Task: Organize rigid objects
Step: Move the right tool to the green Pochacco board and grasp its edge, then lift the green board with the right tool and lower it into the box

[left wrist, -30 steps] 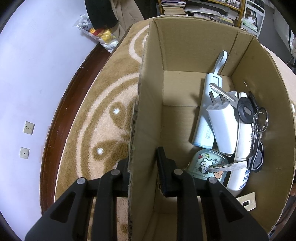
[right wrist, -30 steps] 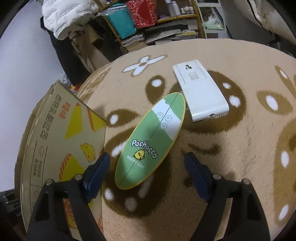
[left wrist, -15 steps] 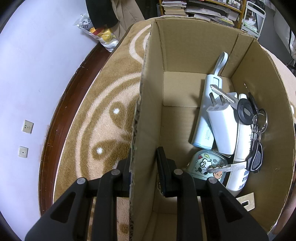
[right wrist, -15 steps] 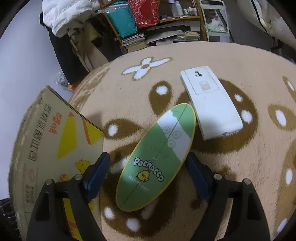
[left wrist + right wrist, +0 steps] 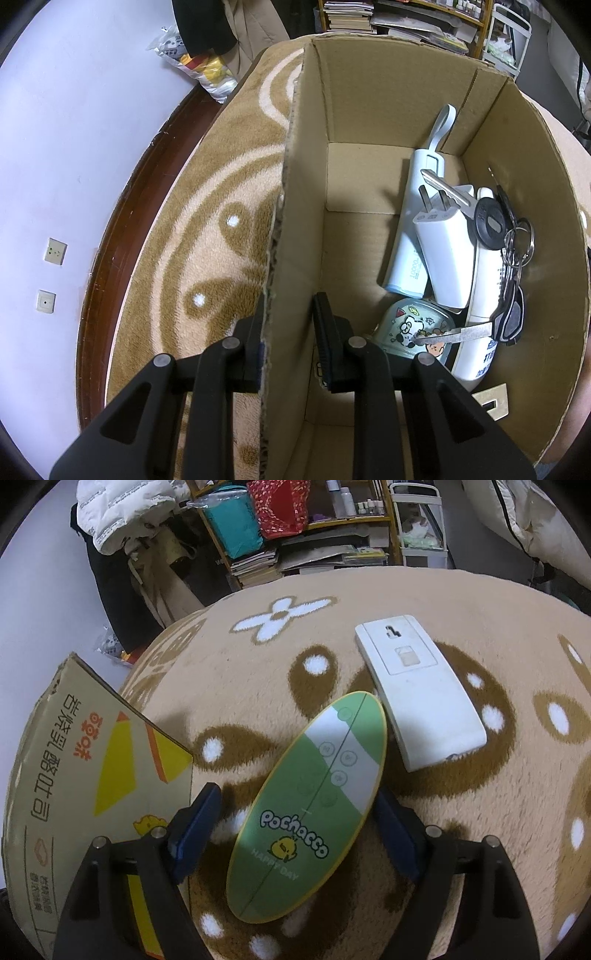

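My left gripper [image 5: 288, 325] is shut on the left wall of an open cardboard box [image 5: 295, 229], one finger outside and one inside. Inside the box lie a white power bank [image 5: 410, 236], a white charger plug [image 5: 443, 254], a bunch of keys [image 5: 506, 251], a white remote [image 5: 484, 288] and a small cartoon tin [image 5: 413, 328]. My right gripper [image 5: 295, 805] is open, its fingers on either side of a green oval Pochacco case [image 5: 310, 801] lying on the rug. A white flat device [image 5: 421, 690] lies just beyond the case, touching it.
The box's printed outside [image 5: 92, 775] stands close to the right gripper's left finger. The brown patterned rug [image 5: 480, 812] covers a round table with a dark wooden rim [image 5: 118, 236]. Shelves and clutter [image 5: 295, 524] stand behind.
My right gripper has moved forward over the green case, so its fingers now straddle it. The left gripper keeps its hold on the box wall, nearly still.
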Tool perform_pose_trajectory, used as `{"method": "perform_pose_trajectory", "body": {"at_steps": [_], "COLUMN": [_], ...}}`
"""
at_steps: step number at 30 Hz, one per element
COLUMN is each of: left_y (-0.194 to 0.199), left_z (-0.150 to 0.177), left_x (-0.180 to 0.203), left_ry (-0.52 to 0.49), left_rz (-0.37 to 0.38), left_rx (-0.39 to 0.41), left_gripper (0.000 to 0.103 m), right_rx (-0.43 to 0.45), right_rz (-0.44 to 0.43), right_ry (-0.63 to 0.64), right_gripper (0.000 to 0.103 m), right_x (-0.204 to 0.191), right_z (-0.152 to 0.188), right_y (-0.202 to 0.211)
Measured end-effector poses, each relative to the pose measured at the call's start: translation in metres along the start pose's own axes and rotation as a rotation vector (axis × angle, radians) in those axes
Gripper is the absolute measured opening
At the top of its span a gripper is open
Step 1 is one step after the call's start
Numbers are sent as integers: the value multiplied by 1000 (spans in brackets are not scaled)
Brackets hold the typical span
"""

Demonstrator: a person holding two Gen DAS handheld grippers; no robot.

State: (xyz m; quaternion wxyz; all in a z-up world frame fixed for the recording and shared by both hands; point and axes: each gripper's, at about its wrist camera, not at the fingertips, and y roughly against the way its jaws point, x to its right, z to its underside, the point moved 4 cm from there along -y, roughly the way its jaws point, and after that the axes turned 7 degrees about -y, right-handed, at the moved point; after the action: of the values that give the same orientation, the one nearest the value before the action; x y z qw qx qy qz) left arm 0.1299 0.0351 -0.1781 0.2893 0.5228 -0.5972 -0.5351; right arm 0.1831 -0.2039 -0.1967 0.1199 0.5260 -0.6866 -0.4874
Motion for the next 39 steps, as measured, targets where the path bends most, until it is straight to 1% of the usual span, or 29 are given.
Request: {"method": "perform_pose_trajectory", "body": {"at_steps": [5, 9, 10, 12, 16, 17, 18, 19, 20, 21, 22, 24, 28, 32, 37, 39], "left_y": [0, 0, 0, 0, 0, 1, 1, 1, 1, 2, 1, 1, 1, 1, 0, 0], "left_z": [0, 0, 0, 0, 0, 0, -1, -1, -1, -1, -2, -2, -1, -1, -3, -2], "left_x": [0, 0, 0, 0, 0, 0, 0, 0, -1, 0, 0, 2, 2, 1, -1, 0], "left_ry": [-1, 0, -1, -4, -5, -5, -6, -5, -5, -4, -7, -13, -11, -9, -7, -9], "left_rz": [-1, 1, -1, -3, -5, -5, -5, -5, -5, -7, -10, -14, -14, -10, -9, -12], "left_rx": [-1, 0, -1, -1, -2, -2, -2, -3, -3, -4, -4, -2, -2, -3, -5, -4], "left_gripper": [22, 22, 22, 22, 22, 22, 22, 22, 22, 22, 22, 22, 22, 22, 22, 22], "right_rx": [-12, -27, -25, -10, 11, 10, 7, 5, 4, 7, 12, 6, 12, 34, 67, 83], "right_rz": [-1, 32, 34, 51, 66, 70, 78, 93, 102, 112, 126, 93, 54, 50, -1, -6], "right_ry": [30, 56, 56, 76, 107, 111, 112, 106, 100, 103, 106, 89, 32, 22, 19, 32], "right_gripper": [87, 87, 85, 79, 73, 67, 57, 52, 38, 19, 17, 10, 9, 9, 9, 9], "right_x": [-1, -4, -3, -3, -5, -4, -3, -1, 3, 6, 10, 16, 24, 25, 14, 7], "right_z": [-3, -4, -4, -1, 3, 4, 4, 4, 6, 7, 9, 9, 10, 14, 16, 16], "right_y": [-7, -10, -10, -8, -4, -1, 2, 6, 9, 13, 16, 20, 23, 28, 46, 53]}}
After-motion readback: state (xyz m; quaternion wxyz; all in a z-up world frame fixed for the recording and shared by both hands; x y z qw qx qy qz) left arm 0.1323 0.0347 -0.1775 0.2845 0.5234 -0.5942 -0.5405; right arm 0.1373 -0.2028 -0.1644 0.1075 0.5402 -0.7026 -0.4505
